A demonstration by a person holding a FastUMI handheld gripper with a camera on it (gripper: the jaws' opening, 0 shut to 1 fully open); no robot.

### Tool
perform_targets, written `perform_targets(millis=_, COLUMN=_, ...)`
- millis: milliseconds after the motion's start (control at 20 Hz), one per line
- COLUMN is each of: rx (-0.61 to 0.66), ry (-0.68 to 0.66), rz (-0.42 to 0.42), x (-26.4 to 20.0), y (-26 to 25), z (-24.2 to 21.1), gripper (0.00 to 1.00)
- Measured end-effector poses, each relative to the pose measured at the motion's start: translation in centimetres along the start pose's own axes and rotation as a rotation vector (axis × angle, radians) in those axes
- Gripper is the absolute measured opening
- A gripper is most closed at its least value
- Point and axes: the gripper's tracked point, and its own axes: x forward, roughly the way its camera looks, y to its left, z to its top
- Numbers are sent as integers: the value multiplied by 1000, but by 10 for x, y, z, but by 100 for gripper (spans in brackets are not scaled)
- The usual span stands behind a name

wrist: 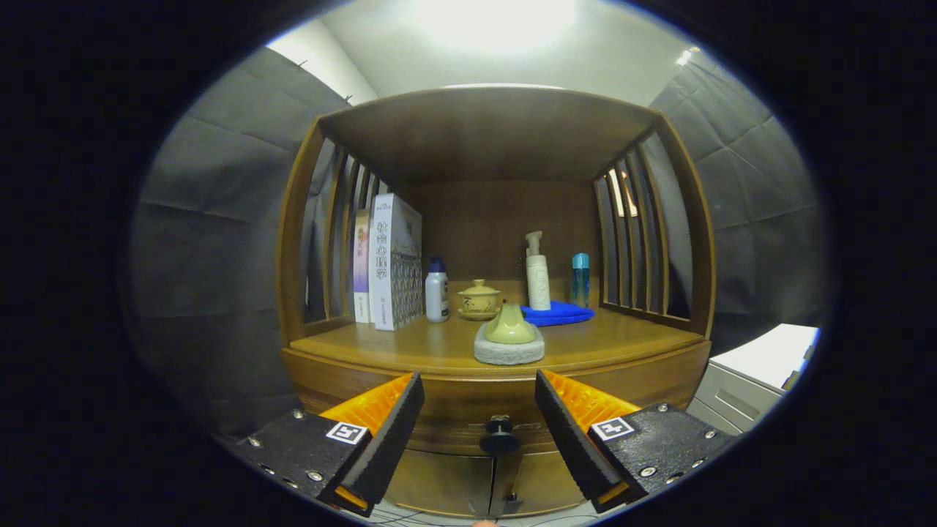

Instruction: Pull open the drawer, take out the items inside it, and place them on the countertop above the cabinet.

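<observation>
Facing the wooden cabinet (490,219); drawer (454,410) shut, its dark round knob (500,437) between the fingers and beyond their tips. Gripper (479,417): fingers spread wide, holding nothing, apart from the knob.

Countertop (410,344) stock: books (388,263), white bottle (437,290), lidded cup (479,298), pump bottle (538,274), blue bottle (580,279), blue cloth (558,314); grey sponge (509,350) with a green piece on it near the front edge.

Drawer contents: hidden.

Risks, judged:
- Small round knob; an off-centre closing likely slips off it.
- Tips may strike the drawer front first.
- A skewed pull may jam the drawer or rock the cabinet.
- Front-edge sponge crowds the placing room; items set there may knock it off.
</observation>
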Motion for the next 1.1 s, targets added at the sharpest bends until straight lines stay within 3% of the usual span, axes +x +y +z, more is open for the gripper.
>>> perform_targets(millis=500, rx=79, ry=-44, rz=28, x=-88, y=-30, z=71, gripper=95)
perform_targets(millis=1100, rx=32, ry=-133, rz=20, x=-174, y=-43, z=80, gripper=95)
